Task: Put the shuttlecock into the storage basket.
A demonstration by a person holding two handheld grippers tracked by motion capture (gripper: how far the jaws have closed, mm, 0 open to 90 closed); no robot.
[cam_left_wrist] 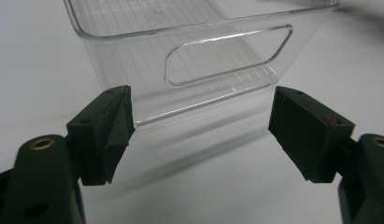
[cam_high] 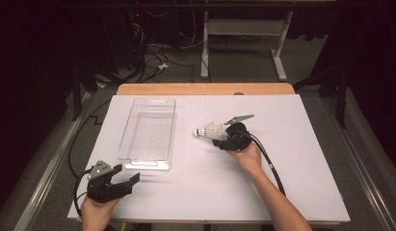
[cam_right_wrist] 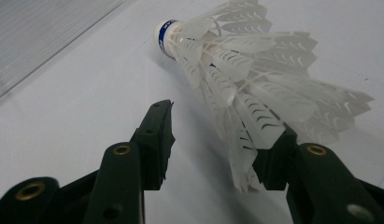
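On the white table, the shuttlecock lies right of the clear tray with its feather skirt between the part-open jaws of the right gripper, not yet pinched, while the left gripper rests wide open and empty near the tray's near end.

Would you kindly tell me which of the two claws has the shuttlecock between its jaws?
The right claw: the white shuttlecock lies between its jaws. The left claw stands open before the clear tray.
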